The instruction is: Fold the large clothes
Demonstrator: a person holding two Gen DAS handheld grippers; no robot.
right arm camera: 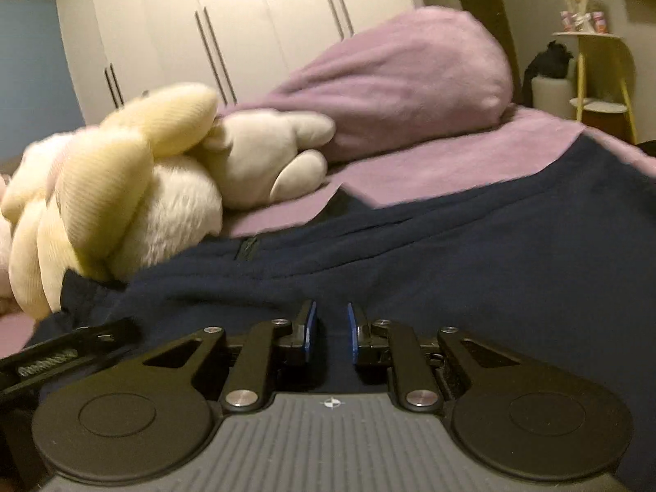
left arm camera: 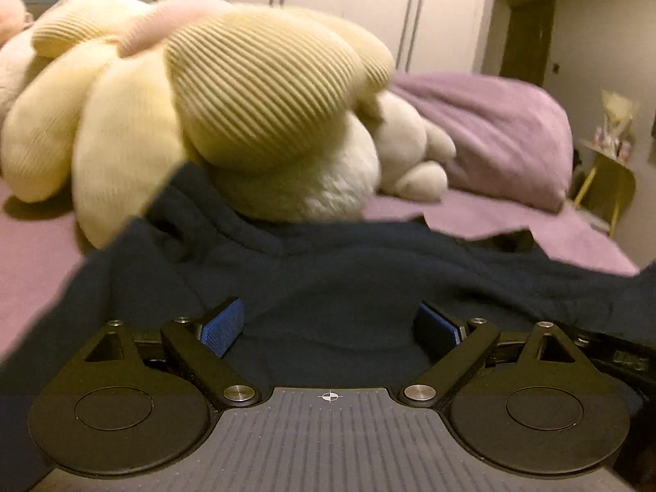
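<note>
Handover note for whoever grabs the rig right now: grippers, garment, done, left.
Left gripper: open wide over the navy garment, holding nothing.
Right gripper: nearly closed with a narrow gap, low over the same cloth; a grasp cannot be confirmed.
Garment lies spread and rumpled on the purple bed, its far edge against the cream plush toy.
Done: no clear fold visible. Left: all folds.

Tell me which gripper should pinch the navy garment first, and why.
Right, probably. The right gripper has its jaws nearly closed with only a narrow strip of the navy garment between them. The left gripper has its jaws spread wide over flat cloth, so it has further to close.
</note>
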